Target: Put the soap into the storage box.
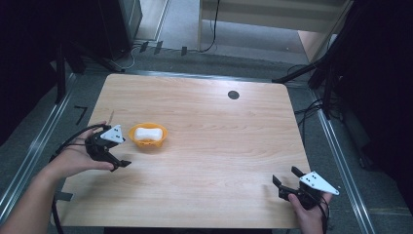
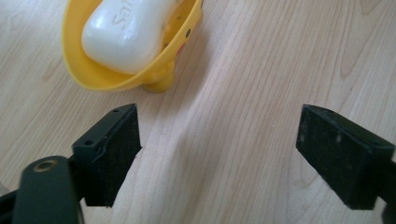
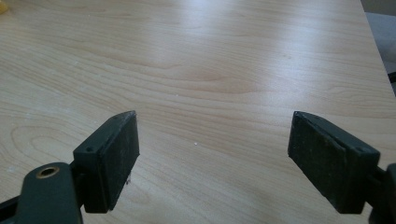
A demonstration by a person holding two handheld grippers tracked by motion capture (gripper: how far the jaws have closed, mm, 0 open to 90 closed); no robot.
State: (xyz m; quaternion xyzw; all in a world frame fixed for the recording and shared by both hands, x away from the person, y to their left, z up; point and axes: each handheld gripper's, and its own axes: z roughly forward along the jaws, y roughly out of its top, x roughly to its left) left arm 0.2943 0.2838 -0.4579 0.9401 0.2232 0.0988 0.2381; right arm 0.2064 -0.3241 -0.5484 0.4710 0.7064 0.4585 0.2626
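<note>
A wooden bench [image 1: 209, 146] carries a yellow soap dish [image 1: 148, 135] toward its left edge, with a white bar of soap [image 1: 147, 133] lying in it. The left gripper [image 1: 116, 148] sits just beside the dish near the left edge, jaws spread wide and holding nothing. The right gripper [image 1: 285, 176] rests by the front right corner, jaws also apart and empty. Between the two lies broad bare wood, and a dark round hole [image 1: 233, 94] sits near the far edge. The left gripper view shows raised lettering on the soap [image 2: 128, 30] and small holes in the dish [image 2: 154, 56]; the right gripper view shows bare wood grain.
</note>
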